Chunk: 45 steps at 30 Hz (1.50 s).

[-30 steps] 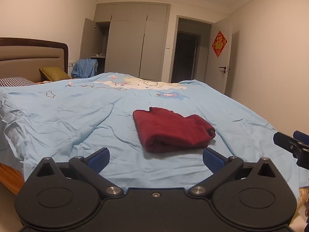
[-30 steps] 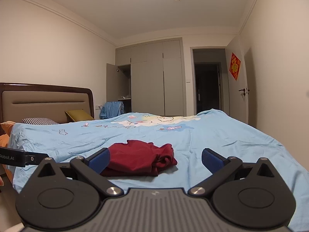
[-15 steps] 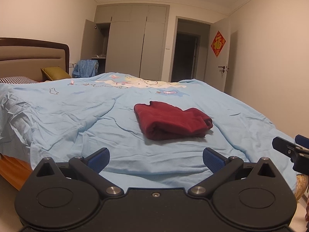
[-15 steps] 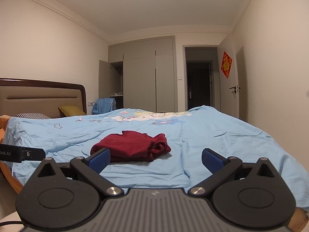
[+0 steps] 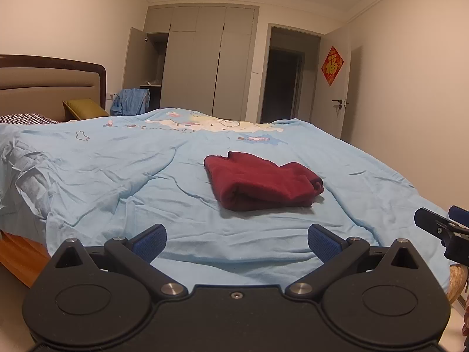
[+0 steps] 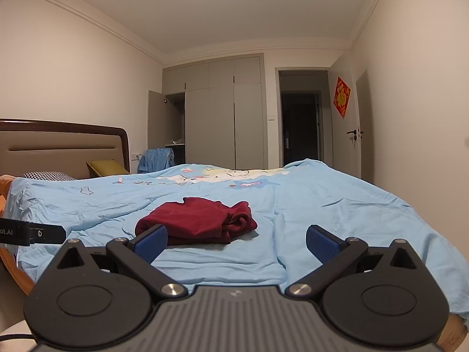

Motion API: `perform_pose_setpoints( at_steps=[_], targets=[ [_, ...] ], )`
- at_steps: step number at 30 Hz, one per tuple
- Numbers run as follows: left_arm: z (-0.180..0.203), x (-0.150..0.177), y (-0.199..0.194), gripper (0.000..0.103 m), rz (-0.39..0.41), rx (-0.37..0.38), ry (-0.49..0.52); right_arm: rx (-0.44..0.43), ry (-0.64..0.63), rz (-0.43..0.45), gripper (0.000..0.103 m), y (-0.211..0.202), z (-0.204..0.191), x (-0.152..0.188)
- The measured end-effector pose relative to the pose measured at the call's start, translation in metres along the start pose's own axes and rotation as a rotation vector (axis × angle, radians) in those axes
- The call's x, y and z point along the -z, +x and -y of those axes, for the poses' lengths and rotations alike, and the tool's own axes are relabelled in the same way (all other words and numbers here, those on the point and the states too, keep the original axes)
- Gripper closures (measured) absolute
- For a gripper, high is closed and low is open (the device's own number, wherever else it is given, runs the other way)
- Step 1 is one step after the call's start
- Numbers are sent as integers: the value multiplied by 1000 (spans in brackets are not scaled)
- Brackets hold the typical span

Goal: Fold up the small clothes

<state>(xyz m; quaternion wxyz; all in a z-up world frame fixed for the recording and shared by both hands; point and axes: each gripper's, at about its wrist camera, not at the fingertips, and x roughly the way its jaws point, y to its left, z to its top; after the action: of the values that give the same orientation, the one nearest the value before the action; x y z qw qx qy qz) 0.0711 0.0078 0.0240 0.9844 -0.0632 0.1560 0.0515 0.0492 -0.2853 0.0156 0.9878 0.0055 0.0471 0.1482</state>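
Both tools, left tool [image 5: 236, 239] and right tool [image 6: 236, 239], hang spread before the folded red garment [image 5: 262, 180].

Folded maroon garment [image 5: 262, 184] on light-blue bedspread [image 5: 117, 176].

Bedroom, pale walls, ceiling light on. Bed [image 5: 117, 176] under a light blue quilt with cartoon print; padded headboard [image 6: 58, 146] with dark wood frame. Grey wardrobe [image 5: 202, 58] on the far wall, leftmost door open. Dark open doorway [image 5: 281, 85] beside it; red paper decoration [image 5: 332, 65] on the door.
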Motion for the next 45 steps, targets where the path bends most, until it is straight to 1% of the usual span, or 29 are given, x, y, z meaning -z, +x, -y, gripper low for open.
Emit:
perform_pose_setpoints(
  at_steps=[45],
  targets=[
    [-1, 1, 0, 1, -4, -1, 0, 12, 2, 0, 0, 2, 0, 0]
  ],
)
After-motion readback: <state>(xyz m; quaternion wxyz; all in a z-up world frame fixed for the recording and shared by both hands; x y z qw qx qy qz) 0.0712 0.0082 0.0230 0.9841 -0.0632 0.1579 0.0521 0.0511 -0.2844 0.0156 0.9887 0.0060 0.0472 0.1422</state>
